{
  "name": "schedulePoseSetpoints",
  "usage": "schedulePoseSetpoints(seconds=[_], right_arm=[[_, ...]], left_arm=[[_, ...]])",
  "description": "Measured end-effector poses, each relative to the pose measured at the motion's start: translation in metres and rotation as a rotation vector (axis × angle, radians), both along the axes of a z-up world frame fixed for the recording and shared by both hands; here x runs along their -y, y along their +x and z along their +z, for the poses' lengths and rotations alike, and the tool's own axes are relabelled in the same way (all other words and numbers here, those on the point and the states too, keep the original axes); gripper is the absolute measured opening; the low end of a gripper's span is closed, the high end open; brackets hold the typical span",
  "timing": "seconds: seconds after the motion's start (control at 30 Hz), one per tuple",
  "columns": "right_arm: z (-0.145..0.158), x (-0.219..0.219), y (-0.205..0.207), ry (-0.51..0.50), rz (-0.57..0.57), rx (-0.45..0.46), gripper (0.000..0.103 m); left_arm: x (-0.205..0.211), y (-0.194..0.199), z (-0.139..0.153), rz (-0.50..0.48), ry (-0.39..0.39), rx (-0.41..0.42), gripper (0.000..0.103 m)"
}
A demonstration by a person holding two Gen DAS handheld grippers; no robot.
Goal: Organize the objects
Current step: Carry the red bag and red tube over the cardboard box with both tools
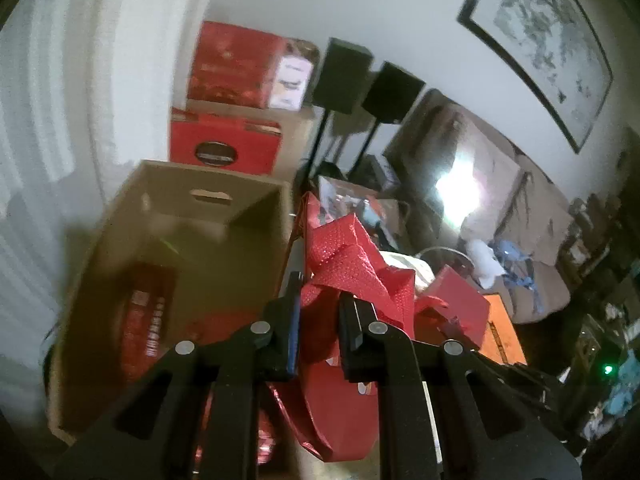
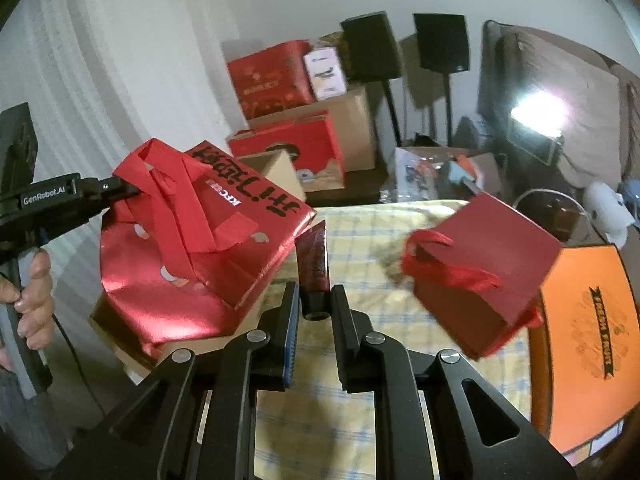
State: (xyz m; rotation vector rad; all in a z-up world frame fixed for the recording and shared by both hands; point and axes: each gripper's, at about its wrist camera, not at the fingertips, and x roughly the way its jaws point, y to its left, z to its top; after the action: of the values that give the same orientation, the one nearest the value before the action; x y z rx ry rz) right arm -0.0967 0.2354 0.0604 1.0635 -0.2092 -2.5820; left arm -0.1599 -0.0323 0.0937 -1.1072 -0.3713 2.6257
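My left gripper (image 1: 320,316) is shut on the red ribbon handles of a shiny red KFC gift bag (image 1: 336,396). In the right wrist view the left gripper (image 2: 132,188) holds that bag (image 2: 200,256) up at the left, over an open cardboard box (image 2: 172,344). My right gripper (image 2: 314,304) is shut on the black cap end of a dark red tube (image 2: 314,256), which points forward. A dark red gift bag (image 2: 488,272) with red handles lies tilted on the checked tablecloth (image 2: 360,400).
The open cardboard box (image 1: 120,240) holds a red package (image 1: 148,320). An orange box (image 2: 588,340) sits at the right. Red boxes (image 2: 272,80) are stacked against the back wall. Black speakers (image 2: 440,40) on stands, a couch (image 1: 532,216) and clutter lie behind.
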Motion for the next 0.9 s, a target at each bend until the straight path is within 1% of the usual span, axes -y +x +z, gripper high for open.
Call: schedulePoseSetpoints(seconds=[0.47,0.6,0.77,0.9], right_arm=[[0.014,0.060,-0.032,-0.008,0.103,0.005,0.015],[0.015,0.078,-0.043,0.001,0.128,0.009,0.015],[0.016,0.104,-0.058,0.016,0.160,0.010,0.015],[0.013,0.125,-0.075,0.032,0.179,0.017,0.015]], left_arm=[[0.080,-0.008,0.000,0.132,0.011,-0.006,0.014],[0.099,-0.015,0.001,0.175,-0.002,-0.010,0.014],[0.119,-0.028,0.001,0.221,-0.039,-0.012,0.014],[0.126,-0.040,-0.005,0.233,-0.060,-0.003,0.014]])
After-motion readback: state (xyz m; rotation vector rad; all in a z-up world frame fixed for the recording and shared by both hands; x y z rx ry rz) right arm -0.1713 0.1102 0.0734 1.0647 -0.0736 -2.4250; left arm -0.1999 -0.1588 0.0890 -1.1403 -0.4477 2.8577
